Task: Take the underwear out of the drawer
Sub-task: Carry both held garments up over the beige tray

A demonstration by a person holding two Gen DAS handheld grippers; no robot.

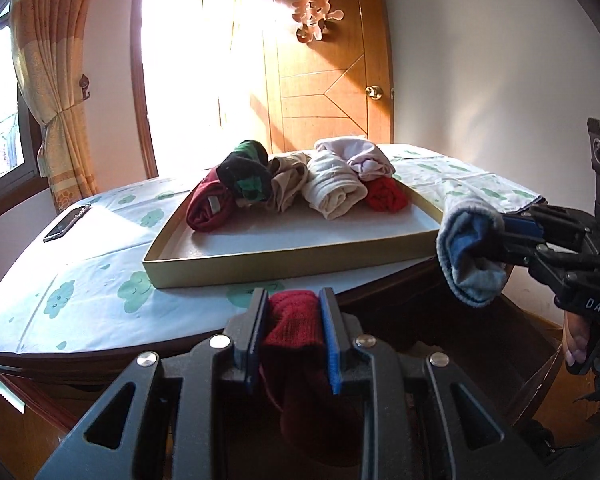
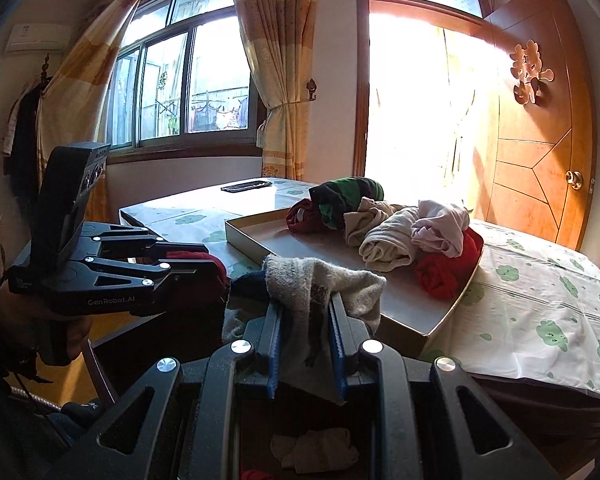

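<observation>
Red garment [image 1: 294, 322] pinched between left gripper [image 1: 294, 320] jaws, near side of tray [image 1: 284, 260] on desk. Grey-blue garment [image 2: 320, 284] clamped in right gripper [image 2: 305, 316] jaws, beside tray's corner.

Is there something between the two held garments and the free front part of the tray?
Nothing visible. The red garment in the left gripper and the grey garment in the right gripper face only the tray rim.
</observation>
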